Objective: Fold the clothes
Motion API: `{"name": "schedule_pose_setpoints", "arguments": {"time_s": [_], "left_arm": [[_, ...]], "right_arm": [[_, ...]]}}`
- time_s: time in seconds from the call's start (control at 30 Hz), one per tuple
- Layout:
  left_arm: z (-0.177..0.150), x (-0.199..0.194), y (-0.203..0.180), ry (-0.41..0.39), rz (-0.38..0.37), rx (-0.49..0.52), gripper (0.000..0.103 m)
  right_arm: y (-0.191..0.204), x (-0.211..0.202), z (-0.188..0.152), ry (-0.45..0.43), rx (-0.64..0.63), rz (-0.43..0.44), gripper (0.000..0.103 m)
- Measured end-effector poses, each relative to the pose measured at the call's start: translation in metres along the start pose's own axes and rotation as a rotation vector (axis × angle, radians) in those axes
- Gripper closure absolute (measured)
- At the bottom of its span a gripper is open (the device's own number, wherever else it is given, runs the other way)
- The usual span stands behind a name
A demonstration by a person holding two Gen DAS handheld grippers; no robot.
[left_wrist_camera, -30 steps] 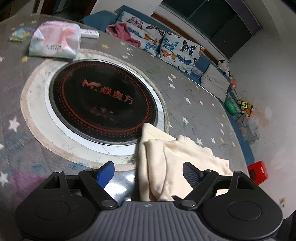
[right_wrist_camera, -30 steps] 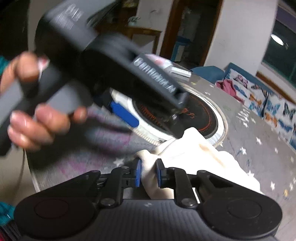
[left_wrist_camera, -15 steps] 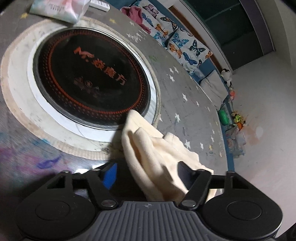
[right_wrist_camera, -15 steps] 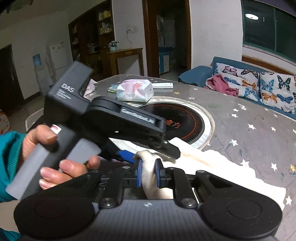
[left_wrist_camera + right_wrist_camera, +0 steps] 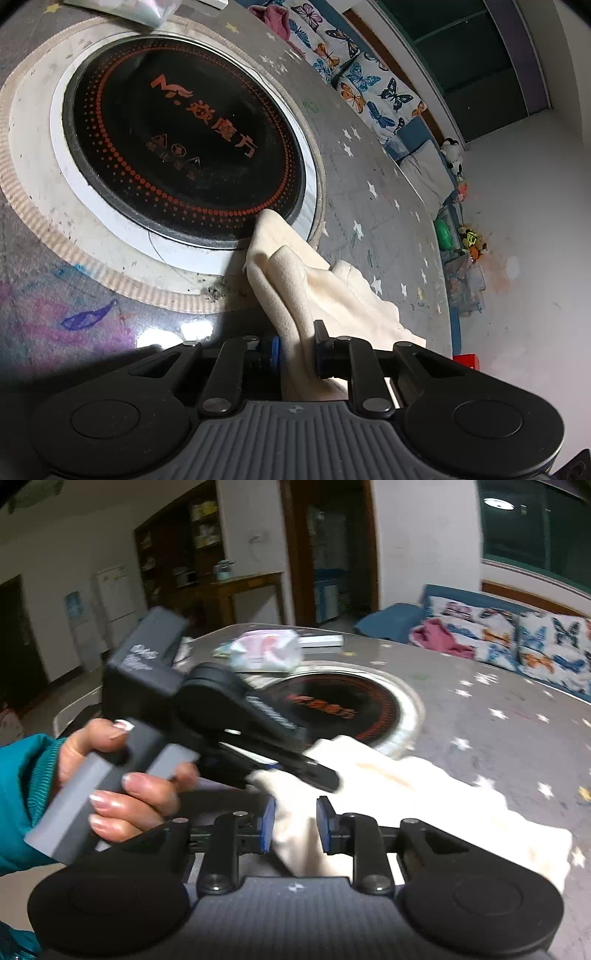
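A cream cloth (image 5: 325, 291) lies crumpled on the grey star-patterned table (image 5: 369, 206), one corner over the rim of the round black cooktop (image 5: 177, 147). My left gripper (image 5: 295, 347) is closing, and its pads pinch a raised fold of the cloth. In the right wrist view the same cloth (image 5: 424, 794) spreads away to the right. My right gripper (image 5: 293, 823) is opening, and the fold hangs loosely between its pads. The left gripper (image 5: 295, 771), held by a person's hand (image 5: 122, 790), bites the cloth just beyond the right gripper's fingertips.
A pink-and-white tissue pack (image 5: 266, 650) and a white remote (image 5: 321, 640) sit at the table's far side. A sofa with butterfly cushions (image 5: 517, 638) and a pink garment (image 5: 439, 635) stands behind. The table's right edge (image 5: 447, 280) drops to a floor with toys.
The left gripper has come down onto the cloth and its jaws went from wide apart to closed on a fold. The right gripper's jaws have parted slightly around that fold.
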State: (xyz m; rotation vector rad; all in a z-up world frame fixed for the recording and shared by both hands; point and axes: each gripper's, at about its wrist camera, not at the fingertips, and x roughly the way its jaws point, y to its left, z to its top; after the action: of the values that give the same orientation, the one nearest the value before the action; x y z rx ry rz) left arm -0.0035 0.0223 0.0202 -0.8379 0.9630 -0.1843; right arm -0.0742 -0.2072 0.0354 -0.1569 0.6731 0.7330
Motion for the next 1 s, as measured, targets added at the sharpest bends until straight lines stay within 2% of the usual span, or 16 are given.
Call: {"name": "schedule_pose_setpoints", "arguments": {"time_s": [0.33, 0.43, 0.5, 0.7, 0.83, 0.87, 0.93, 1.0], "left_arm": [[-0.001, -0.001, -0.005, -0.011, 0.022, 0.039, 0.085], [-0.001, 0.000, -0.008, -0.016, 0.029, 0.053, 0.085], [0.000, 0.000, -0.009, -0.017, 0.033, 0.060, 0.085], [-0.001, 0.001, -0.012, -0.022, 0.047, 0.083, 0.085], [-0.001, 0.000, -0.015, -0.028, 0.057, 0.099, 0.085], [-0.001, 0.000, -0.016, -0.030, 0.059, 0.104, 0.085], [-0.001, -0.001, -0.019, -0.035, 0.062, 0.117, 0.086], [-0.002, -0.004, -0.025, -0.044, 0.058, 0.142, 0.087]], "right_arm": [[-0.096, -0.024, -0.032, 0.003, 0.225, -0.330, 0.078], [-0.119, -0.030, -0.042, 0.005, 0.278, -0.398, 0.066], [-0.131, -0.031, -0.049, 0.006, 0.313, -0.413, 0.065], [-0.153, -0.020, -0.061, 0.009, 0.426, -0.365, 0.063], [-0.154, -0.016, -0.062, -0.009, 0.448, -0.339, 0.065], [-0.153, -0.015, -0.061, -0.010, 0.449, -0.335, 0.074], [-0.152, -0.015, -0.060, -0.013, 0.448, -0.327, 0.087], [-0.150, -0.015, -0.058, -0.015, 0.448, -0.320, 0.090]]}}
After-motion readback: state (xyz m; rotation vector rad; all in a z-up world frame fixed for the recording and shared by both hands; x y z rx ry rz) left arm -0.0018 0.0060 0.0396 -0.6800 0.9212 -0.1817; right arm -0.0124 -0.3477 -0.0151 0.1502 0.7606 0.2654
